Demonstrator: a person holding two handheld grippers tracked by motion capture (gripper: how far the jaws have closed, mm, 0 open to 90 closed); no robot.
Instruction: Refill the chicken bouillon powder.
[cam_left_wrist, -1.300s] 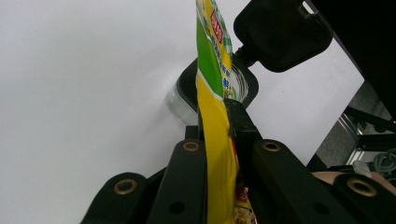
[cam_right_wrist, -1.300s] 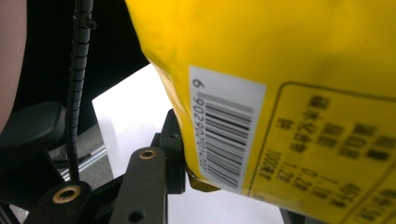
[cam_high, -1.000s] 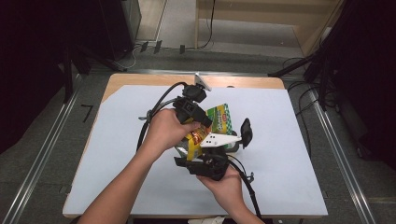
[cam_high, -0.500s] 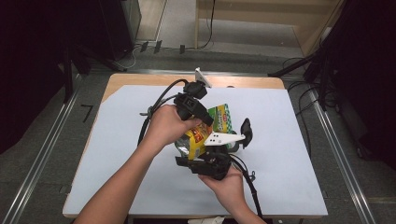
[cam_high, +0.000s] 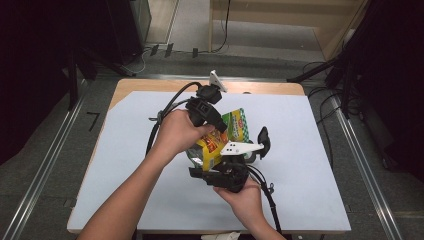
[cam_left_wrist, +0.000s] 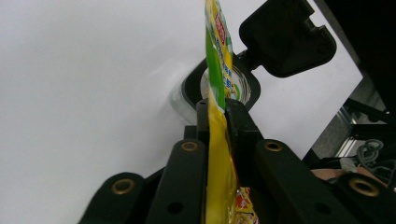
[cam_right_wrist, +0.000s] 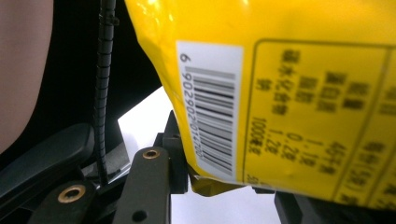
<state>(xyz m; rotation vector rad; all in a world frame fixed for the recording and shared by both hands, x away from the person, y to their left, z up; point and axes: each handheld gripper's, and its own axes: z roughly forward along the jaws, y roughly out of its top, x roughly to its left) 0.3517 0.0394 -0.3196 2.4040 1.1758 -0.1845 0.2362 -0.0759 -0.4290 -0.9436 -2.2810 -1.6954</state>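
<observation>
1. The left gripper has its two black jaws nearly together, pinching the thin edge of a yellow and green printed foil snack bag. In the left gripper view the bag runs edge-on up between the jaws.
2. The jaws of this gripper have just been closing, with the bag between them.
3. The right gripper stands with its jaws part-way apart, clamped on the lower corner of the same bag. The right gripper view shows the bag's yellow back with a white barcode label.
4. In the high view the bag is held above the table between the two grippers, the left gripper on its far end and the right gripper on its near end.
5. Just beyond the left jaws sits a clear round container with a black rim, its black hinged lid flipped open.
6. The container stands on the white sheet that covers the wooden table.
7. A black cable trails from the left gripper over the sheet.
</observation>
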